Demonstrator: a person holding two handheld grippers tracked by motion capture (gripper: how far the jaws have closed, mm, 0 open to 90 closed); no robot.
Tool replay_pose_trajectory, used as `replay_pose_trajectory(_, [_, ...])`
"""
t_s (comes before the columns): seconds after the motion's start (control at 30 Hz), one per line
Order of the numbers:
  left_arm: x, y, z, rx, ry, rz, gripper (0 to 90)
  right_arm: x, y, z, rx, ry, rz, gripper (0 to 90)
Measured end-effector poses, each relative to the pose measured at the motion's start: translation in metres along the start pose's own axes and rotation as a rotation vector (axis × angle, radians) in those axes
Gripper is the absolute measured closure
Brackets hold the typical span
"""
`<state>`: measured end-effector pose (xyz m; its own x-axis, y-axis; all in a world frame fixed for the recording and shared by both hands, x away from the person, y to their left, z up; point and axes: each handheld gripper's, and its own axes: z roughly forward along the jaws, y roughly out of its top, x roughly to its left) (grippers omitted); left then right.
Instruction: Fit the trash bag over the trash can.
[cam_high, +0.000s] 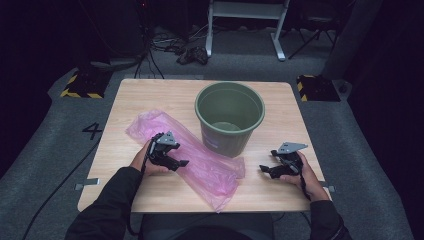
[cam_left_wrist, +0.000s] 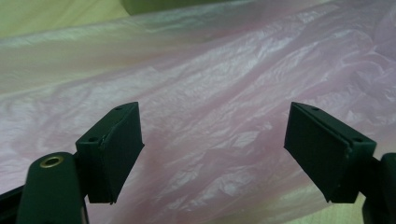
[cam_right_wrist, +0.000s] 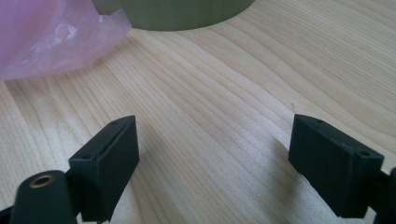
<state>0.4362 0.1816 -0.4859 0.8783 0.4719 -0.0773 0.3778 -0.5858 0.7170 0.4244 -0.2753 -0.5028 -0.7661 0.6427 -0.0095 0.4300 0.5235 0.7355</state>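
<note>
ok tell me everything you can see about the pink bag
The pink bag is thin, see-through plastic, crinkled and glossy. It lies flat and empty on the wooden table, stretched on a slant from the far left toward the near edge. Its right side reaches the base of the green bin, and it seems to touch it. The left gripper hovers over its middle with jaws open, nothing pinched between them. The right gripper sits apart on bare wood.
</note>
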Motion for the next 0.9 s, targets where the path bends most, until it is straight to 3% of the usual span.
replay_pose_trajectory(0.13, [0.000,-0.003,0.002,0.001,-0.040,-0.011,21.6,0.000,0.000,0.000,0.000,0.000,-0.001,15.9])
replay_pose_trajectory(0.2, [0.001,-0.004,0.002,0.007,-0.040,-0.016,20.1,0.000,0.000,0.000,0.000,0.000,-0.001,16.0])
replay_pose_trajectory(0.33, [0.000,-0.006,0.006,0.025,-0.009,-0.019,19.0,0.000,0.000,0.000,0.000,0.002,-0.002,16.0])
replay_pose_trajectory(0.53, [-0.008,-0.011,0.011,0.034,0.063,0.030,17.4,0.000,0.000,0.000,0.000,0.002,-0.003,16.0])
replay_pose_trajectory(0.73, [-0.011,-0.013,0.010,0.015,0.071,0.029,18.9,0.000,0.000,0.000,0.000,0.002,-0.003,16.0])
replay_pose_trajectory(0.8, [-0.011,-0.014,0.008,0.000,0.072,0.030,22.5,0.000,0.000,0.000,0.000,0.002,-0.003,16.0])
replay_pose_trajectory(0.83, [-0.011,-0.016,0.007,-0.016,0.083,0.016,35.0,0.000,0.000,0.000,0.000,0.002,-0.003,16.0])
replay_pose_trajectory(0.9, [-0.012,-0.017,0.006,-0.022,0.082,0.018,42.9,0.000,0.000,0.000,0.000,0.002,-0.003,16.0])
